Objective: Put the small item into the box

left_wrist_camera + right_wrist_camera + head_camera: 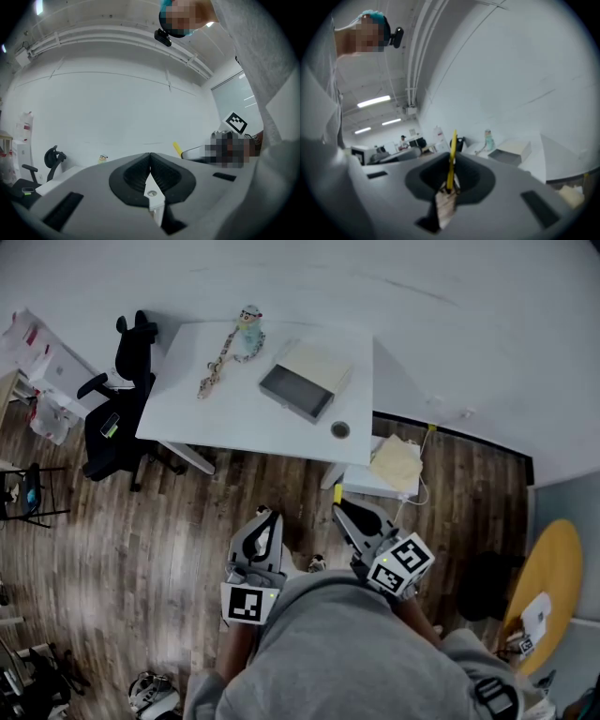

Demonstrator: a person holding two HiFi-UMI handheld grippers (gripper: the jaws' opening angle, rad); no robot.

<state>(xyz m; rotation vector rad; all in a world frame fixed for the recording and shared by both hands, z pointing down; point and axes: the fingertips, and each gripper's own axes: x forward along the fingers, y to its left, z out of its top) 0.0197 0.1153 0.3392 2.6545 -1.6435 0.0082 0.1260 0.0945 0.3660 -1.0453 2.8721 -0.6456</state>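
Floor: dark wood planks (187, 521) lie under you and run up to the desk legs.
Desk: the white desk (234, 418) stands against the pale wall, well ahead of both your grippers.
Chair: a black office chair (127, 390) sits at the desk's left end.
Box: the box (298, 392) lies on the right half of the desk. Its grey tray is pulled partly out toward you from under a beige top.
Left gripper: you hold your left gripper (269, 514) low over the floor, pointing toward the desk. Its fingers are pressed together with nothing between them.
Right gripper: your right gripper (339, 506) is just beside the left one and also short of the desk. Its fingers pinch the yellow strip.
Toy figure: a small pale-green figure (249, 332) stands at the desk's far edge, left of the box.
Bead string: a spotted string (216, 367) trails from the figure toward the desk's left side.
Round object: a small dark disc (340, 429) rests near the desk's front right corner, apart from the box.
Small item: the thin yellow strip (452, 143) stands up out of your right fingers, well apart from the box.
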